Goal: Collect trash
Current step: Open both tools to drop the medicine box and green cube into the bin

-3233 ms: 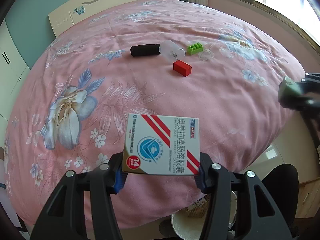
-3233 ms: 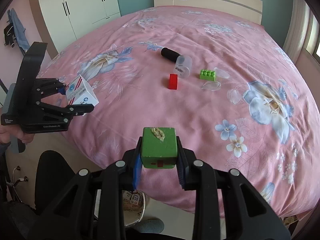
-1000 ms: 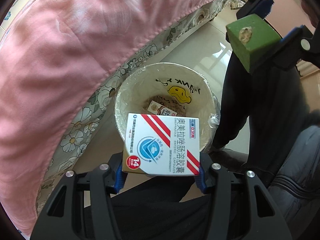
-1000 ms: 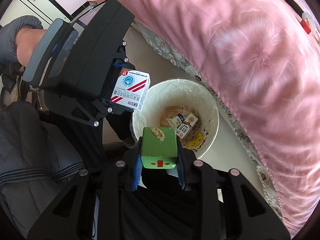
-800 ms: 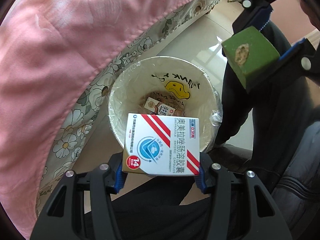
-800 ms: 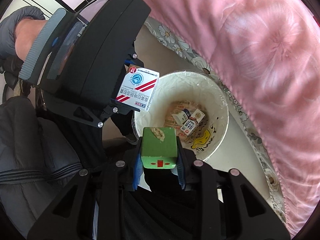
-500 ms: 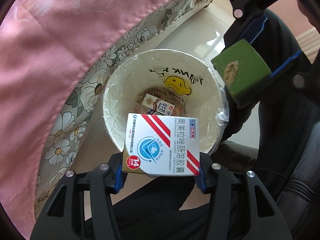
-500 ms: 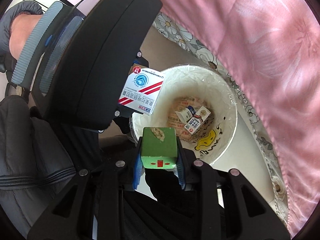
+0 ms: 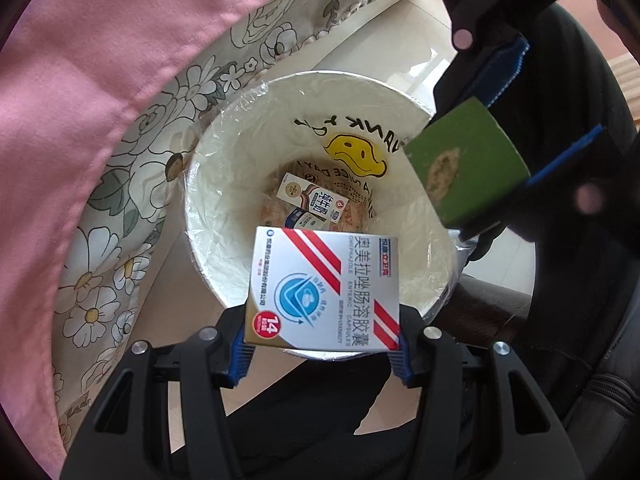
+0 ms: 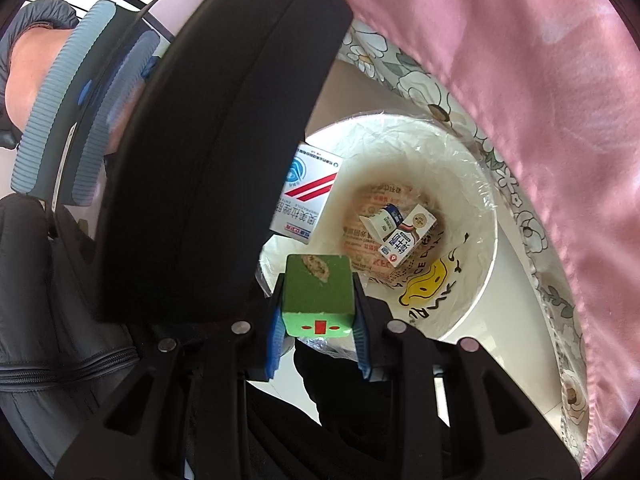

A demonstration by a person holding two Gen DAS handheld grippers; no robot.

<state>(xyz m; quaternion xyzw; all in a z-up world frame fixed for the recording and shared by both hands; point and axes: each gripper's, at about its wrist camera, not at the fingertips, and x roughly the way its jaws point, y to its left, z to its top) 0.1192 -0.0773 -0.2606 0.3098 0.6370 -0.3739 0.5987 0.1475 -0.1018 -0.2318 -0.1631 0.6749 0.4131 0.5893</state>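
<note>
Left gripper (image 9: pixel 322 344) is clamping medicine box (image 9: pixel 326 288), hiding bin (image 9: pixel 224 184) near rim. Right gripper (image 10: pixel 318 326) is pinching scuffed green block (image 10: pixel 318 292).

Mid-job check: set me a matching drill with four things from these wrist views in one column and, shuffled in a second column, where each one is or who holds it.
Things:
1. white medicine box with red stripes
2. green block with a tan scuffed patch
3. small milk carton
4. pink floral bedspread

Places:
A. lying at the bottom of the white lined trash bin
B. clamped in the right gripper
C. hanging beside the bin
D. clamped in the left gripper over the bin's near rim

Pairs: 1-D, 2-B, 3-A, 4-C
</note>
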